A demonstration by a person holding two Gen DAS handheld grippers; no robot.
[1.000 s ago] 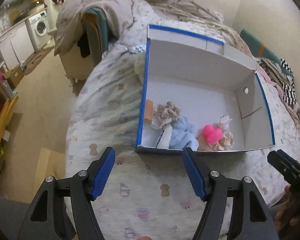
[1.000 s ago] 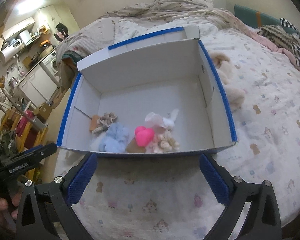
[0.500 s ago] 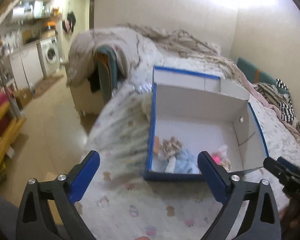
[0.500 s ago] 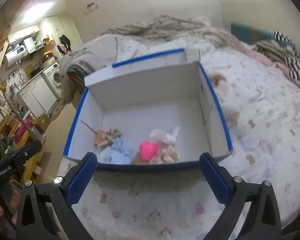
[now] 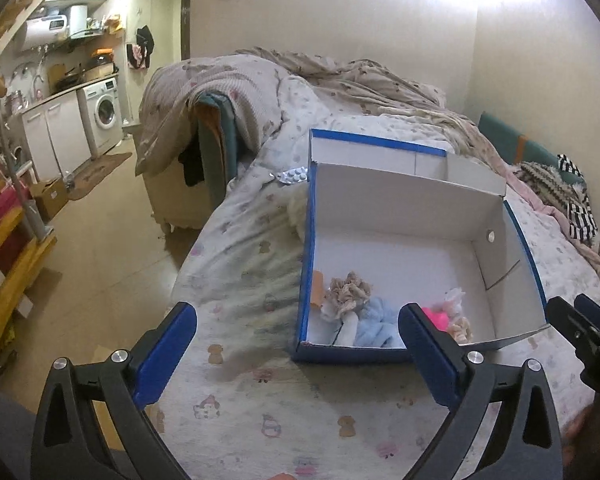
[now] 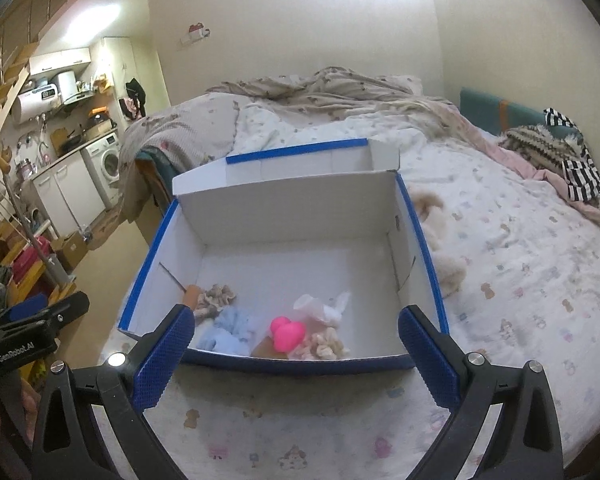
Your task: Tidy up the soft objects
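Two grippers hover above the bed (image 6: 520, 264) in front of the box (image 6: 424, 240), both with jaws spread wide and nothing between them: the left gripper (image 5: 296, 344) and the right gripper (image 6: 294, 346).

Step in hand, as judged: choose the next soft thing and carry it into the box. The box stands open on the bed, flap up at the far wall. Several soft things already lie bunched against its near wall: a blue cloth (image 6: 232, 330), a beige scrunchie (image 6: 216, 298), a white cloth (image 6: 324, 306), a pink toy (image 6: 286, 332) and a cream scrunchie (image 6: 326, 346). A plush toy (image 6: 440, 236) lies outside, just beside the box's right wall; it is the likely remaining item.

- Approach the plush toy with the right gripper, the nearer one.
- Keep the jaws wide until they straddle the body, then close on the bulk, not on loose fur.
- Lift clear of the wall rim before moving across.
- Release over the bare far half of the floor.

The bed carries a printed sheet; a rumpled quilt (image 5: 340, 76) lies at its far end. A blister pack (image 5: 294, 176) rests by the box's far left corner. Beyond the bed, a kitchen corner holds a washer (image 5: 104, 114).
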